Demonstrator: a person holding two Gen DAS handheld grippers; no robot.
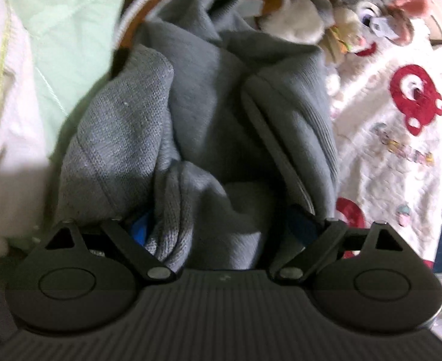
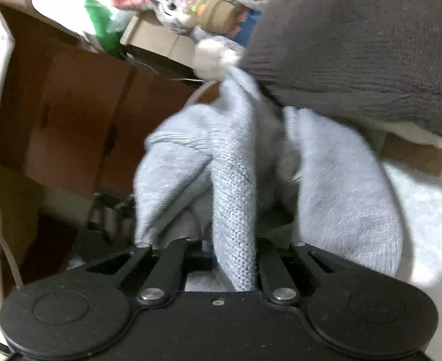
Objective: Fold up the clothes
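Note:
A grey knit sweater (image 1: 197,105) fills the left wrist view, bunched and hanging in folds. My left gripper (image 1: 221,210) has its jaws spread wide. The knit is crowded between its blue fingers (image 1: 139,228), and the fingertips are hidden by the cloth. In the right wrist view the same sweater (image 2: 236,165) looks pale grey-blue. My right gripper (image 2: 233,240) is shut on a narrow fold of it that runs down between the jaws.
A round rim with white edging (image 1: 148,9) curves behind the sweater. A pale green garment (image 1: 70,30) lies left, with a white fleece with red prints (image 1: 401,114) and a plush rabbit (image 1: 371,21) right. Brown cardboard boxes (image 2: 85,105) and dark grey knit cloth (image 2: 356,45) are close by.

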